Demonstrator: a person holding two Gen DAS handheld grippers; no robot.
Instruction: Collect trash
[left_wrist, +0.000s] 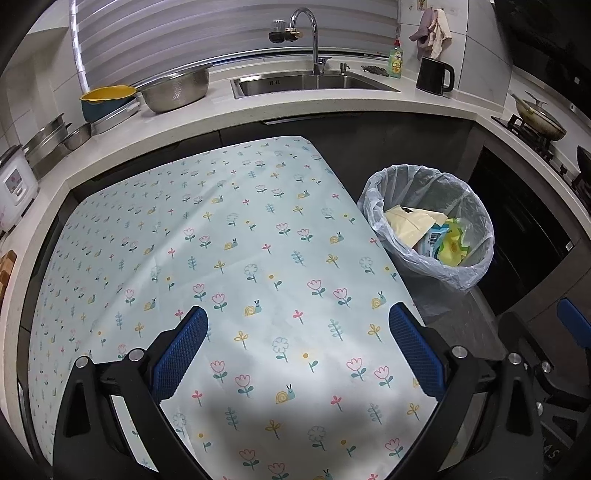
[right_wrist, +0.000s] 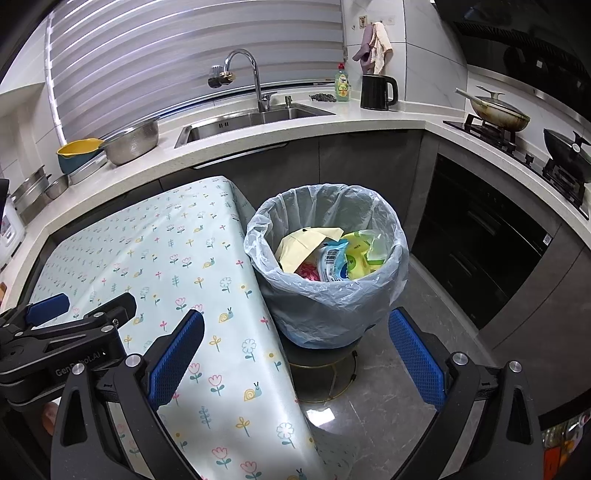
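Flowery cloth is covering the table (left_wrist: 236, 258), and no trash is showing on it in either view. On the left, the left hand-held gripper (left_wrist: 297, 328) is hanging over the near part of the table. Its two blue fingers (left_wrist: 181, 354) are standing wide apart and are holding nothing.

Going right, the table edge is coming to an end, and the trash bin (right_wrist: 325, 295) is sitting just beside that edge, lower down on a small round stool (right_wrist: 321, 365) on the floor. A thin plastic bag (right_wrist: 258, 236) is lining the bin. Inside, a pale yellow paper (right_wrist: 295, 247) and some blue and green wrappers (right_wrist: 351, 258) are lying in a pile.

Farther right, the right hand-held gripper (right_wrist: 295, 336) is pointing almost straight at the bin, which is lying just ahead of it and a little far. Its blue fingers (right_wrist: 417, 358) are also spread wide with nothing between them.

The right hand-held gripper is looking nearer to the bin than the left one, which is seeing the bin off to its right and farther away. The collecting is looking mostly done, since the trash is in the bin.
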